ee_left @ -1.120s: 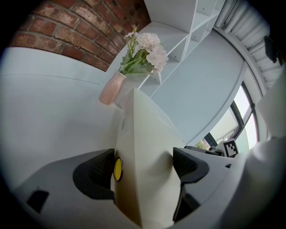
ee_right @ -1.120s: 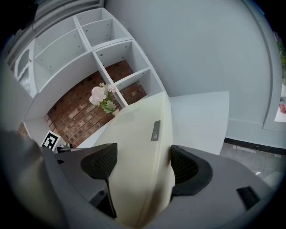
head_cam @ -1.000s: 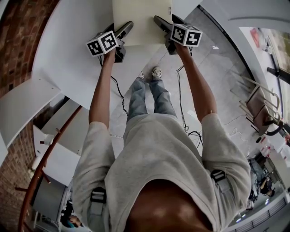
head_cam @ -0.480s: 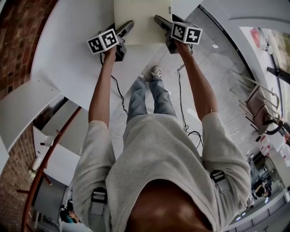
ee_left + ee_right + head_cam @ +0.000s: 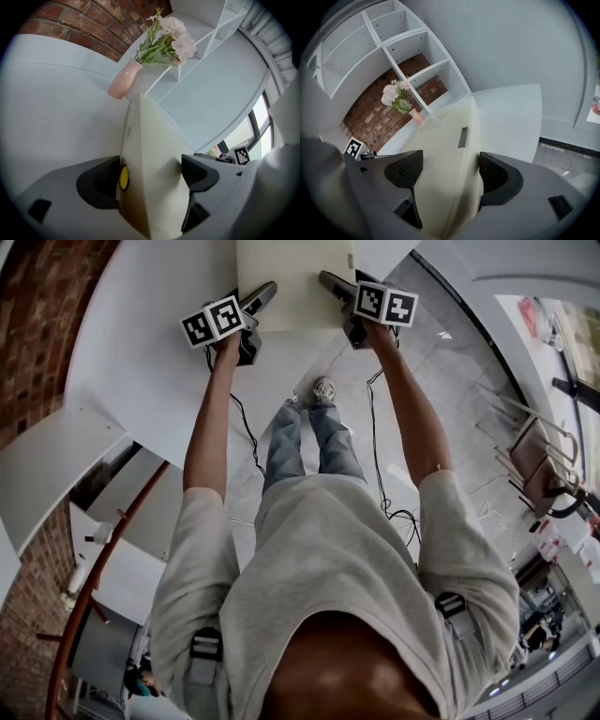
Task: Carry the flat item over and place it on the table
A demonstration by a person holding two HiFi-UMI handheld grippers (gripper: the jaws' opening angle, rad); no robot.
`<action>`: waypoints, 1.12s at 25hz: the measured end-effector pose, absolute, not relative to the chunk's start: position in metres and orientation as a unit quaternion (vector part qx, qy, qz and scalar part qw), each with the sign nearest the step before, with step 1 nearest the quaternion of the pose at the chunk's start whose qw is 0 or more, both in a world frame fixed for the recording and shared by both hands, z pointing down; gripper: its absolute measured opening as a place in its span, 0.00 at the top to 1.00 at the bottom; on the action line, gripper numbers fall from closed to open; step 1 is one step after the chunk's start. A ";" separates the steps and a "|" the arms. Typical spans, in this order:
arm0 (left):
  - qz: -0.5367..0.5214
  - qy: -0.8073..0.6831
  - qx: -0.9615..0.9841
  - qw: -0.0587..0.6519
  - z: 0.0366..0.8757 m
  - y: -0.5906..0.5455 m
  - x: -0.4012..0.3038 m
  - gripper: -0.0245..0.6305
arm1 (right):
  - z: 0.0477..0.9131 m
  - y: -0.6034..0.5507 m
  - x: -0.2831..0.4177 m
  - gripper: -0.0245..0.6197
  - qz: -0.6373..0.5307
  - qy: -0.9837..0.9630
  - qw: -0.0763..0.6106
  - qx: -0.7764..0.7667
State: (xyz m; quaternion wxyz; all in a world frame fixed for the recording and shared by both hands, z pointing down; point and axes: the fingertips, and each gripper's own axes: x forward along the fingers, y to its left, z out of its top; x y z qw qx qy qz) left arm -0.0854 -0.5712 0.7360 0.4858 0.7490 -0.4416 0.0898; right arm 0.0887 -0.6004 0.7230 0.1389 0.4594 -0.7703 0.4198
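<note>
Surface: a white table (image 5: 131,362) with a curved edge, backed by a brick wall (image 5: 37,324). Grey tiled floor (image 5: 450,399) lies to its right, with cables (image 5: 380,493) trailing across it and a chair (image 5: 534,465) well off to the right.

Task item: a cream flat item (image 5: 295,277) is held out in front of the person, over the near part of the table, with its near right corner reaching past the table edge above the floor. Whether it touches the tabletop cannot be determined.

Left gripper (image 5: 151,173): jaws clamped on the item's left edge, a yellow dot (image 5: 123,177) pressed against it.
Right gripper (image 5: 450,172): jaws clamped on the opposite edge.

Gripper views only: a pink vase (image 5: 124,82) with pale flowers (image 5: 176,40) stands on the table beyond the item's far end, apart from it. White open shelving (image 5: 393,51) rises behind it. The right gripper view also shows a small grey label (image 5: 463,137) on the item's side.

Clearance: bare tabletop lies left of the item and between it and the vase.
</note>
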 end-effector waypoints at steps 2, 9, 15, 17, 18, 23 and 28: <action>0.090 -0.441 0.749 0.487 0.736 -0.571 -0.085 0.33 | 0.723 -0.600 0.089 0.35 0.421 -0.770 0.139 0.459; 0.091 -0.447 0.758 0.467 0.730 -0.571 -0.086 0.33 | 0.721 -0.599 0.089 0.35 0.424 -0.773 0.130 0.454; 0.107 -0.458 0.773 0.426 0.716 -0.572 -0.087 0.33 | 0.706 -0.603 0.100 0.35 0.364 -0.780 0.147 0.487; 0.104 -0.464 0.774 0.418 0.710 -0.572 -0.088 0.33 | 0.701 -0.601 0.101 0.35 0.348 -0.786 0.154 0.487; 0.106 -0.467 0.776 0.411 0.707 -0.571 -0.089 0.33 | 0.699 -0.600 0.100 0.35 0.342 -0.790 0.155 0.485; 0.121 -0.481 0.783 0.374 0.697 -0.568 -0.091 0.33 | 0.692 -0.590 0.097 0.35 0.303 -0.810 0.168 0.473; 0.143 -0.502 0.796 0.306 0.678 -0.564 -0.096 0.33 | 0.671 -0.580 0.096 0.35 0.262 -0.823 0.170 0.474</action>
